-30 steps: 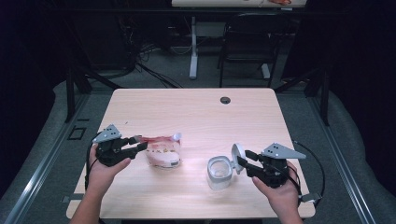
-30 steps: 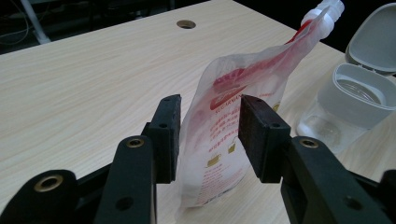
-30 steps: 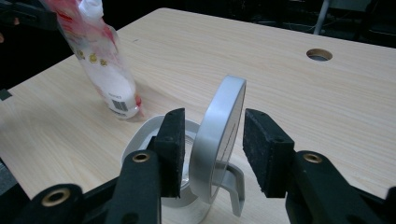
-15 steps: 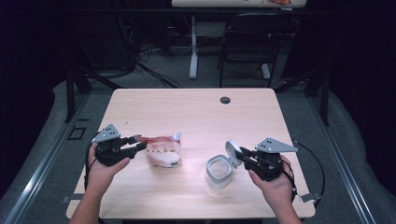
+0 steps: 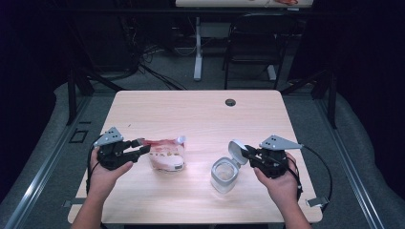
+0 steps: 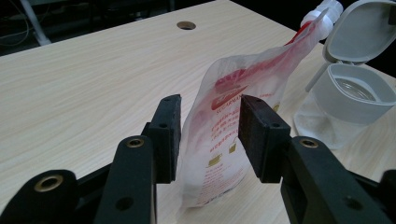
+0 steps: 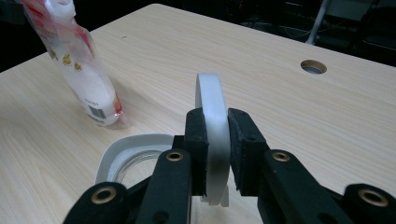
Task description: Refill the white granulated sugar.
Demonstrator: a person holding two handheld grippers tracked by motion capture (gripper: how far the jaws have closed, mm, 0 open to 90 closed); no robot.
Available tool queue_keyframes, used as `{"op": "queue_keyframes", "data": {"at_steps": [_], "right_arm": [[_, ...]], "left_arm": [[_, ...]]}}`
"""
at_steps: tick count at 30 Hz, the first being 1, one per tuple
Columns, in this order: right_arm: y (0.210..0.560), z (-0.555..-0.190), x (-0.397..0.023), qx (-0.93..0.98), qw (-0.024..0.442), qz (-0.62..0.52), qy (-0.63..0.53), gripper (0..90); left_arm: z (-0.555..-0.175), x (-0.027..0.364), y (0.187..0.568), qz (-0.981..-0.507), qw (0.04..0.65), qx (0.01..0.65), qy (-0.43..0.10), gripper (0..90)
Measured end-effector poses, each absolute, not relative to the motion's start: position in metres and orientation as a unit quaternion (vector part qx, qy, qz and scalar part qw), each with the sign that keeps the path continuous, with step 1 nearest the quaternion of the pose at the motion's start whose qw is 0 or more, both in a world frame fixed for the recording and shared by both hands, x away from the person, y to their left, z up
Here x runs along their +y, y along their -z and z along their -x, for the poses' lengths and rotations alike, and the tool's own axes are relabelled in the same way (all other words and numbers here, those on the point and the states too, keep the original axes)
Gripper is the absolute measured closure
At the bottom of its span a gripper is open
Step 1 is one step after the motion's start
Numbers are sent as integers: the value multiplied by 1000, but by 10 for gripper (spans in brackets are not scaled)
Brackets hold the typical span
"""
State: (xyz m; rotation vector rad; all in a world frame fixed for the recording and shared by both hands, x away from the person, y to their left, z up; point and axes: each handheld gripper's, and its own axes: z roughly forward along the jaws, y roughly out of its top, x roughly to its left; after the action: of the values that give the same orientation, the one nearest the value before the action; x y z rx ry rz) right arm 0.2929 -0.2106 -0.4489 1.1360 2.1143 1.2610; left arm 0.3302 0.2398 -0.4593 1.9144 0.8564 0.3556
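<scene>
Left gripper (image 5: 141, 149): jaws pressed on red-and-white refill pouch (image 5: 165, 153), standing at table (image 5: 200, 114) left-centre. Right gripper (image 5: 247, 153): jaws, just closing, clamped on flip lid (image 5: 237, 149) of clear container (image 5: 224, 174), open, standing right of the pouch. 2 items apart.
</scene>
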Motion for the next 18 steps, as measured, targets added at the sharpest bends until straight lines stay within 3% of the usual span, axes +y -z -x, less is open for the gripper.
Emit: {"op": "queue_keyframes", "data": {"at_steps": [18], "right_arm": [[449, -304, -214, 765, 221, -404, -450, 779]], "left_arm": [[-331, 241, 460, -787, 486, 352, -144, 595]]}}
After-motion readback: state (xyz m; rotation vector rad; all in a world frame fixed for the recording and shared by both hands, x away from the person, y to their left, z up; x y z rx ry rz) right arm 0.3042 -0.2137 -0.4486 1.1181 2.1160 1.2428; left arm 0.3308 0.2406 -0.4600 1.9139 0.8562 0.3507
